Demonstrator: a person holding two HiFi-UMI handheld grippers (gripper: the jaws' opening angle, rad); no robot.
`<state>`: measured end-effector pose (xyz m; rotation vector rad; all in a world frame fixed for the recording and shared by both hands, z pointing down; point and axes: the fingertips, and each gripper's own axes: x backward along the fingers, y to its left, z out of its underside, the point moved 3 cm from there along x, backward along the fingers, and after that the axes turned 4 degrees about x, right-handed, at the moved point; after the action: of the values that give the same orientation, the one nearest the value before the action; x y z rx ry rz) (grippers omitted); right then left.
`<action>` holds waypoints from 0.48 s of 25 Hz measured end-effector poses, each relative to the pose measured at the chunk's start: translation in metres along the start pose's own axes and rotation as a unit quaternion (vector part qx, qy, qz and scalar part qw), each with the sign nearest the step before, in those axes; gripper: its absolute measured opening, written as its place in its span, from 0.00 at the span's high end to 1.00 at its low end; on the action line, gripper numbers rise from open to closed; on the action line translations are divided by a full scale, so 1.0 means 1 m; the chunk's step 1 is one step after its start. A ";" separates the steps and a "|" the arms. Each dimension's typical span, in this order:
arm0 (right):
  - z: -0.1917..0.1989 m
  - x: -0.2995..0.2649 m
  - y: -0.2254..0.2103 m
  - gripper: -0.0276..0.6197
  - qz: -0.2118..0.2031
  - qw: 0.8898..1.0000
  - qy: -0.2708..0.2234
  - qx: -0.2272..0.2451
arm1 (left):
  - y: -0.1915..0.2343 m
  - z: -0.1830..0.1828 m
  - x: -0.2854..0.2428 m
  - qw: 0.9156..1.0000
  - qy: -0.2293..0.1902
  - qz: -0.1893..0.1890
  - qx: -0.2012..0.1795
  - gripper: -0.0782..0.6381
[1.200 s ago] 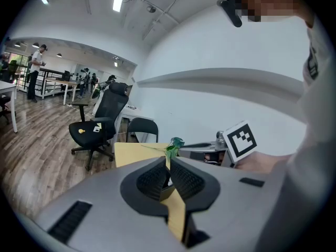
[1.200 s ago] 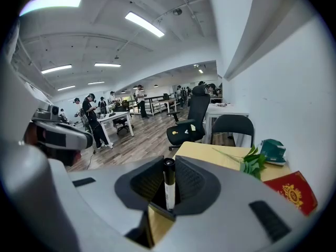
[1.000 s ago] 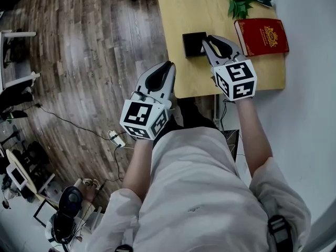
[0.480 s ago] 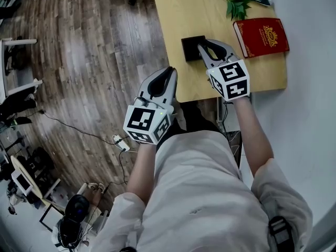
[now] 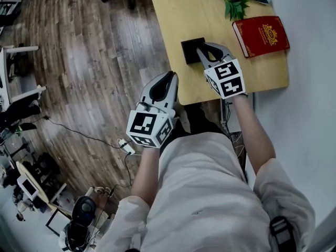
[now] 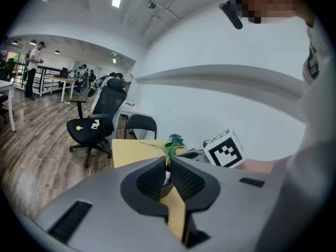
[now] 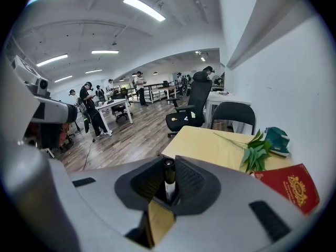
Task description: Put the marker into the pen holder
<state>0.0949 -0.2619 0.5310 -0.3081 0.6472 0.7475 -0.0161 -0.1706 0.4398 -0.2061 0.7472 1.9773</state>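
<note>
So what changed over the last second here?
The right tongs, shut on the black marker with a white label, edged slightly left, further over the black square pen holder. Nothing was taken or released. The left tongs, shut and empty, and the red book stayed put.

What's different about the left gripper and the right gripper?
The right gripper is shut on the marker. The left gripper is shut on nothing. The right gripper reaches over the table, right at the black pen holder, while the left gripper hangs by the table's corner, mostly over the wooden floor. Both are grey and carry a cube with square markers.
</note>
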 end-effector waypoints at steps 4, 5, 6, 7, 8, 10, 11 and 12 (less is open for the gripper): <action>0.007 -0.005 0.001 0.86 -0.001 1.000 0.012 0.001 | -0.001 0.000 0.000 1.000 0.000 0.001 0.001 0.85; 0.008 -0.005 0.001 0.86 -0.001 1.000 0.014 0.000 | -0.002 0.000 0.001 1.000 -0.001 0.001 0.001 0.85; 0.009 -0.007 0.001 0.86 0.000 1.000 0.015 0.000 | -0.002 0.000 0.001 1.000 -0.001 0.001 0.001 0.85; 0.010 -0.008 0.000 0.86 0.001 1.000 0.016 0.001 | -0.002 -0.001 0.000 1.000 -0.001 0.001 0.001 0.85; 0.011 -0.009 -0.001 0.86 0.001 1.000 0.017 0.001 | -0.002 -0.001 0.000 1.000 -0.001 0.001 0.001 0.85; 0.013 -0.010 0.000 0.86 0.001 1.000 0.022 0.002 | -0.002 -0.001 0.000 1.000 -0.001 0.000 0.002 0.85; 0.014 -0.011 0.000 0.86 0.001 1.000 0.024 0.003 | -0.001 -0.001 0.001 1.000 -0.001 0.000 0.003 0.85; 0.015 -0.012 0.001 0.86 0.000 1.000 0.027 0.003 | -0.001 -0.001 0.001 1.000 -0.001 0.000 0.003 0.85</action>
<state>0.0941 -0.2602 0.5496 -0.3236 0.7009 0.7391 -0.0161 -0.1697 0.4383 -0.1996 0.7523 1.9739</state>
